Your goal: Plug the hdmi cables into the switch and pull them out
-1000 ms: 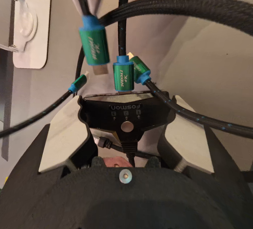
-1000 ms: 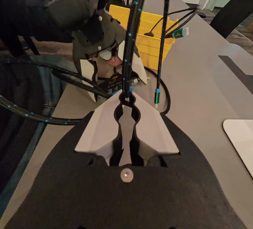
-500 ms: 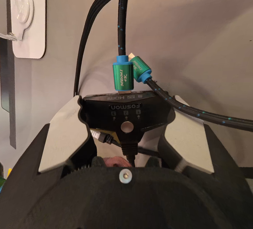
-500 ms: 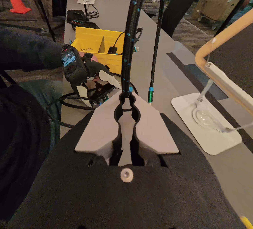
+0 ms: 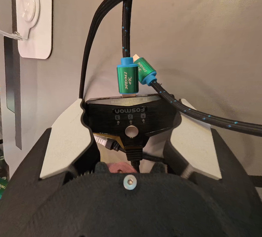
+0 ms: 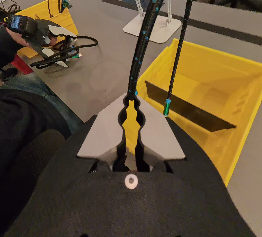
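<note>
The black switch [image 5: 130, 118] is clamped between the fingers of the left gripper [image 5: 131, 111]; printed marks are borne on its face and on the green plug [image 5: 127, 80] seated in its middle port; right of the switch, a braided cable [image 6: 143, 36] is pinched by the right gripper [image 6: 131, 99] above a yellow bin [image 6: 212, 88].

Left gripper [image 5: 130, 111] – matte black textured body, pale grey wedge fingers [image 5: 65, 135] with wavy black inner edges, silver screw in a washer. Right gripper [image 6: 131, 99] alike, white washer. Person: black sleeve [image 6: 28, 123], blue jeans [image 6: 46, 92].
</note>
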Action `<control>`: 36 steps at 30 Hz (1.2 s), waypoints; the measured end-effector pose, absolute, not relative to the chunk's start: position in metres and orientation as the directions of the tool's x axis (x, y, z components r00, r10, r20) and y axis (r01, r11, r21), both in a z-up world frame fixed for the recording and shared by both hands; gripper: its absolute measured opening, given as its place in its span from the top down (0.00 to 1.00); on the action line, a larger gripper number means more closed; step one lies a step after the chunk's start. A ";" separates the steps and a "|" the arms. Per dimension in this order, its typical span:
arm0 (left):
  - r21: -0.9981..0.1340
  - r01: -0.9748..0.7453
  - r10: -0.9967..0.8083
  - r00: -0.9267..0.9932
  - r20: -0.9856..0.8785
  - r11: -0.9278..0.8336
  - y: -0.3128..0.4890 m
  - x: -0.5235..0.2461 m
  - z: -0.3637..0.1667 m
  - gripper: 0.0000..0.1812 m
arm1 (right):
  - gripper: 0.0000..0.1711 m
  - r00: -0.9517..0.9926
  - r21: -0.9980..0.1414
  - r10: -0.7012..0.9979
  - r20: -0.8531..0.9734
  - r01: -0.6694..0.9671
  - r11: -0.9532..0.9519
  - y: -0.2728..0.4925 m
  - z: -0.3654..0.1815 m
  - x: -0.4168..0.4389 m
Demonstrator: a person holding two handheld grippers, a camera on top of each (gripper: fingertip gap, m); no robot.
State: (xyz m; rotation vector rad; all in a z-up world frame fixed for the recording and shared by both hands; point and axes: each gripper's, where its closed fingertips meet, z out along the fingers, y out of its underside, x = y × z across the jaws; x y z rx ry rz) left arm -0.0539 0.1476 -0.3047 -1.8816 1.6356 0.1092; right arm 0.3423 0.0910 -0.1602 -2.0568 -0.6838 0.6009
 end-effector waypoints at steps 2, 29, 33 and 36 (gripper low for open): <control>-0.393 -0.919 -0.861 0.223 -0.457 -0.029 0.148 -0.054 -0.305 0.36 | 0.97 0.750 -0.819 0.626 -0.216 0.209 -0.534 0.086 -0.183 0.351; -0.386 -0.922 -0.870 0.219 -0.441 -0.036 0.144 -0.053 -0.307 0.36 | 0.55 0.845 -0.326 0.525 -0.100 0.471 -0.820 0.054 -0.264 0.413; -0.379 -0.925 -0.871 0.213 -0.442 -0.034 0.144 -0.053 -0.307 0.36 | 0.54 0.792 -0.286 0.600 -0.111 0.553 -0.782 0.033 -0.253 0.410; -0.375 -0.927 -0.871 0.208 -0.446 -0.029 0.143 -0.052 -0.307 0.36 | 0.55 0.730 -0.275 0.671 -0.132 0.623 -0.732 0.016 -0.249 0.403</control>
